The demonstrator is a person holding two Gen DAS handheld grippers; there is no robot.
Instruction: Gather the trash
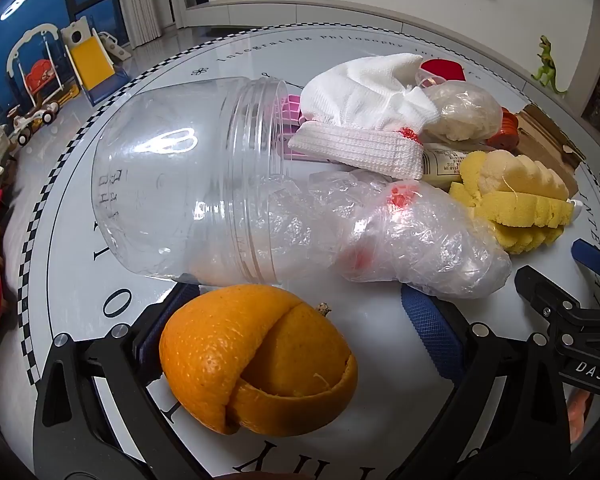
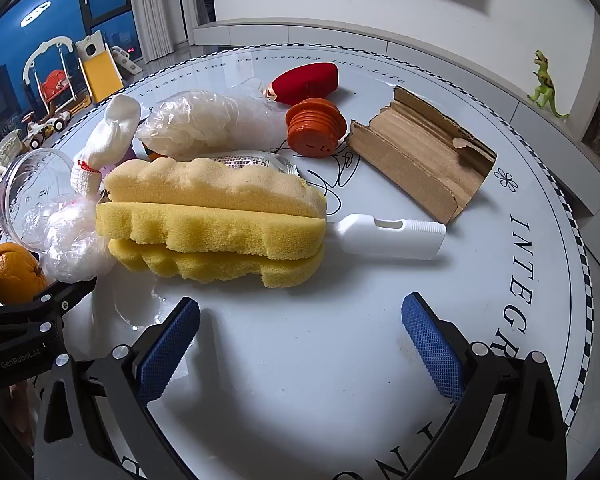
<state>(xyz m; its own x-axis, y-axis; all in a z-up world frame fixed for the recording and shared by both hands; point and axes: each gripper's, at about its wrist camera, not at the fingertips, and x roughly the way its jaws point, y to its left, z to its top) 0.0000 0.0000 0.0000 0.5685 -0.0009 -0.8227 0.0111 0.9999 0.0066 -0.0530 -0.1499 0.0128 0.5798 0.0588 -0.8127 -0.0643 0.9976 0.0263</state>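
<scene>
A hollow orange peel lies on the round white table between the fingers of my left gripper. It sits close against the left pad and well apart from the right pad; the jaws stand wide open. Beyond it lie a clear plastic jar on its side, a crumpled plastic bag and a white sock. My right gripper is open over bare table, just short of a yellow sponge brush with a white handle.
Torn cardboard, an orange ribbed cap, a red object and a bag of white stuff lie farther back. A toy dinosaur stands on a ledge to the right. Children's toys stand on the floor at left.
</scene>
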